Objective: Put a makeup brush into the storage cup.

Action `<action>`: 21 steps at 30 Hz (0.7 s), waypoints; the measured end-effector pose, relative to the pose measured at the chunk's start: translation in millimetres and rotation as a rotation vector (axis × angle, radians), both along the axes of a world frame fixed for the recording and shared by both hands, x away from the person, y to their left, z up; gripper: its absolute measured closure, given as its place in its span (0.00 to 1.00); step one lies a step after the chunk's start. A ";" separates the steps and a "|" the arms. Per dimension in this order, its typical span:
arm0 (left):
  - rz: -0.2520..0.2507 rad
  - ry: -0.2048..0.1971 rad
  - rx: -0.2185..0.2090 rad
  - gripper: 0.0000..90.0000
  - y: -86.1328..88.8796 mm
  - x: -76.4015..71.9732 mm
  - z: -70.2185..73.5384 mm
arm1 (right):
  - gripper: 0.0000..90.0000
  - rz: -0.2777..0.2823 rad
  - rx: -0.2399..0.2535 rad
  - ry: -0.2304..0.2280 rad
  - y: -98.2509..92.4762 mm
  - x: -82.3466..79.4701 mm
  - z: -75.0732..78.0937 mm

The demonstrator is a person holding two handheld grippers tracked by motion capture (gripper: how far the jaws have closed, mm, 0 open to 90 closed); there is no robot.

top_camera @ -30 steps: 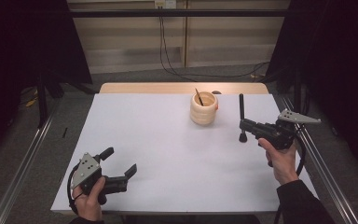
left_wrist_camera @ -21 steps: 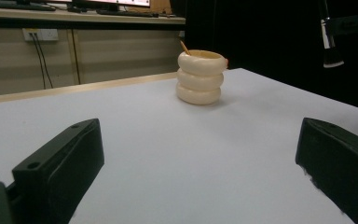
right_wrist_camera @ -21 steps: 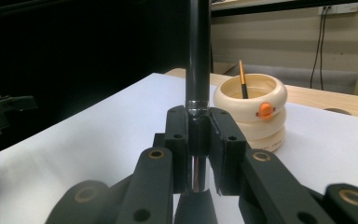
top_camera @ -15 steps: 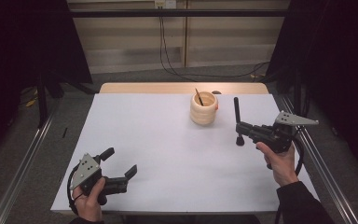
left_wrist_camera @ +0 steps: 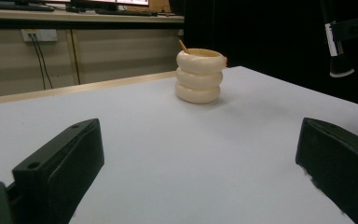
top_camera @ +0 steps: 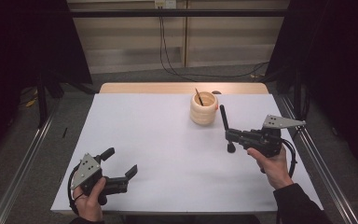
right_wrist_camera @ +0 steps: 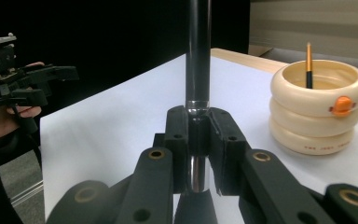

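Right hand-held gripper (right_wrist_camera: 198, 140) pinching black brush (right_wrist_camera: 198, 56) beside cream holder (right_wrist_camera: 319, 105); left hand-held gripper (left_wrist_camera: 200, 177) spread

Two black handheld grippers, left gripper (top_camera: 121, 171) and right gripper (top_camera: 227, 136), are wearing grey three-cornered plates and trailing black cables; a seemingly dark sleeve (top_camera: 298, 205) is covering the right forearm.

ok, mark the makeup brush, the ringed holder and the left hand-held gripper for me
makeup brush (right_wrist_camera: 198, 56), right gripper view, on its dark handle above the jaws.
cream ringed holder (top_camera: 203, 113), high view, on its side wall.
left hand-held gripper (top_camera: 120, 163), high view, midway between its open fingertips.
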State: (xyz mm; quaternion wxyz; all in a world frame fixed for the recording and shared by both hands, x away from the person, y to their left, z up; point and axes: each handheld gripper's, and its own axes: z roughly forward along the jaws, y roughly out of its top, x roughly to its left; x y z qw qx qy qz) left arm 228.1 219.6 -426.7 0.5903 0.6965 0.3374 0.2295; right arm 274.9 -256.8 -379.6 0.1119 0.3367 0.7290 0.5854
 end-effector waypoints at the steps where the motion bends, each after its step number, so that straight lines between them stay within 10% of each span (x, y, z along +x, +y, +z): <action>1: 0.002 0.001 -0.003 0.01 -0.7 0.0 -0.1 | 0.87 0.003 -0.001 0.001 1.4 0.0 -0.3; 21: -0.008 0.005 0.005 0.01 -2.6 0.6 -1.0 | 0.87 0.110 -0.005 0.012 33.9 -2.7 3.5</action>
